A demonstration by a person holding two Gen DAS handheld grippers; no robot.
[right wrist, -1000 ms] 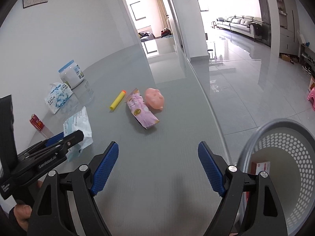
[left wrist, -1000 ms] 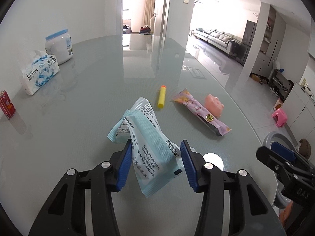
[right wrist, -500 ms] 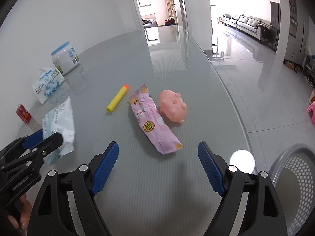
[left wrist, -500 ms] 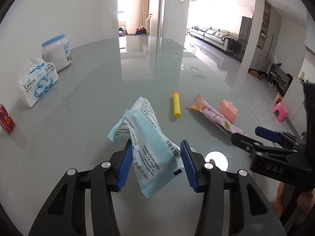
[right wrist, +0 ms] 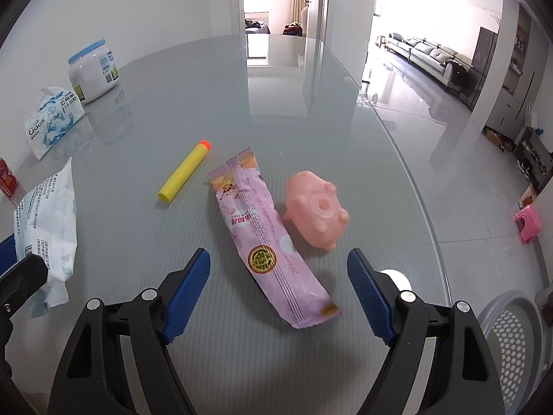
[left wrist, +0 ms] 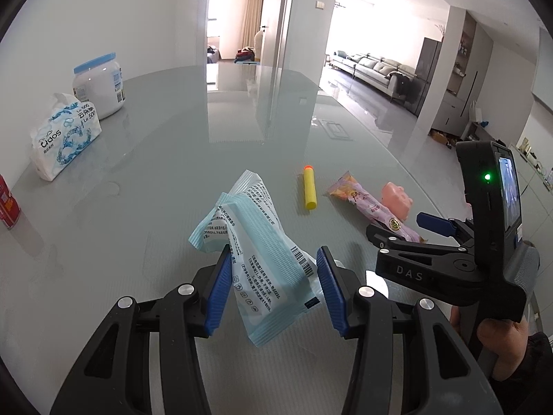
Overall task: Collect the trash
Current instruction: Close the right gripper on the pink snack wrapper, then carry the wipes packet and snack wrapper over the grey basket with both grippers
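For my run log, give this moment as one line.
left hand-held gripper: shut on blue wrapper | right hand-held gripper: open over pink wrapper

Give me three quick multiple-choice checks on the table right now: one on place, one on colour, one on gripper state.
1. The pink pig toy lies where?
A. right of the pink wrapper
B. on the tissue pack
C. in the basket

2. The foam dart's body is:
A. blue
B. yellow
C. green

3. The right gripper is:
A. shut on the dart
B. shut on the pig
C. open

A: the pink pig toy sits right of the pink wrapper.
B: the foam dart is yellow with an orange tip.
C: the right gripper has its fingers spread, touching nothing.
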